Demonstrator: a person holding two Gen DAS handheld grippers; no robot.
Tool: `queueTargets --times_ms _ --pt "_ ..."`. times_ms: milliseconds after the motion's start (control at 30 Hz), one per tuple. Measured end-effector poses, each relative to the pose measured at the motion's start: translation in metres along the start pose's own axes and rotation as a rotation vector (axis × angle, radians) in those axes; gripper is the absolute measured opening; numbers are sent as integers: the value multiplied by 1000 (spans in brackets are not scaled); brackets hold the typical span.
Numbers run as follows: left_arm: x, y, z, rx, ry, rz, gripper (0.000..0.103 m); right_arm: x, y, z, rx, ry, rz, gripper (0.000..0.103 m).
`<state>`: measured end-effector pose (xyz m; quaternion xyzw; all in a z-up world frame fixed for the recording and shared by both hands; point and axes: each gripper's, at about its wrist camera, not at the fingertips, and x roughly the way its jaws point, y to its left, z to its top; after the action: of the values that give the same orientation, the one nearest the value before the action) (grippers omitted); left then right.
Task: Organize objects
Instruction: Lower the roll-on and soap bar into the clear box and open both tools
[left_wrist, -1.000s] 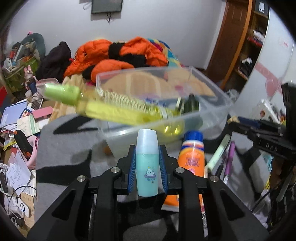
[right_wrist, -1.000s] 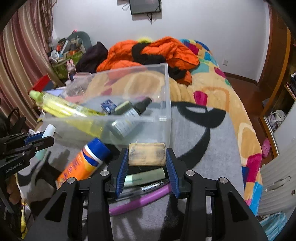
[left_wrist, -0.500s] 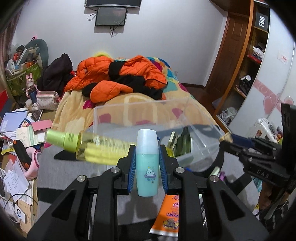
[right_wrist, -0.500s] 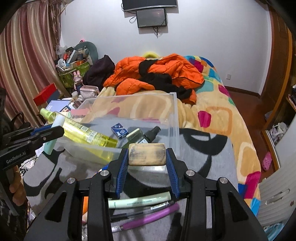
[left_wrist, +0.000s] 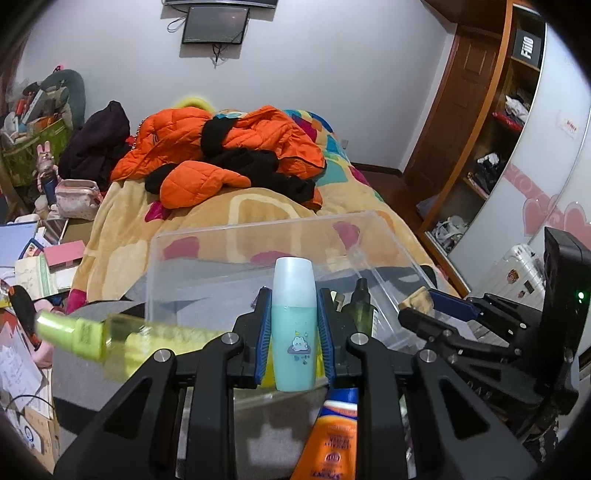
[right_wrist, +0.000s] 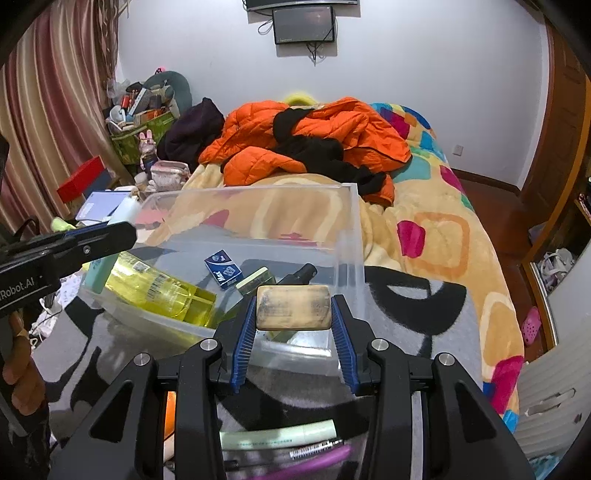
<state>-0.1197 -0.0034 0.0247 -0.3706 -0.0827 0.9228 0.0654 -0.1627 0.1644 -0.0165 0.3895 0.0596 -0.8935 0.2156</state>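
orange tube (left_wrist: 332, 439) leftward, blue box (right_wrist: 224, 268) rightward

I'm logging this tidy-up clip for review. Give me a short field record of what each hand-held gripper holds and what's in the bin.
left hand-held gripper: shut on teal bottle, upright
right hand-held gripper: shut on tan block
clear bin: on the bed, holds yellow bottle, blue box, dark spray bottle
outside bin: orange tube, pens
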Motion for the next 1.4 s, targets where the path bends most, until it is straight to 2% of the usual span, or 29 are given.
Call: queueTargets --times_ms 133,333,767,800,967,1133,1400 --pt "16 -5 2 10 26 -9 23 5 2 -1 -18 -1 -26 37" --pt "43 -17 0 47 89 -16 23 8 4 2 -22 4 -17 37" --pt "56 -26 -8 74 127 -16 23 11 4 0 -18 5 -20 37" --pt "54 -27 -9 76 123 -19 23 10 4 0 -17 7 -17 38" --pt "36 -28 -8 83 97 -27 23 -2 4 -1 -1 -8 14 55" --pt "18 -30 -9 102 62 -15 39 -19 5 -5 2 -37 16 61" --pt "-7 -34 -20 132 31 3 49 -41 -4 -18 35 -48 -15 63"
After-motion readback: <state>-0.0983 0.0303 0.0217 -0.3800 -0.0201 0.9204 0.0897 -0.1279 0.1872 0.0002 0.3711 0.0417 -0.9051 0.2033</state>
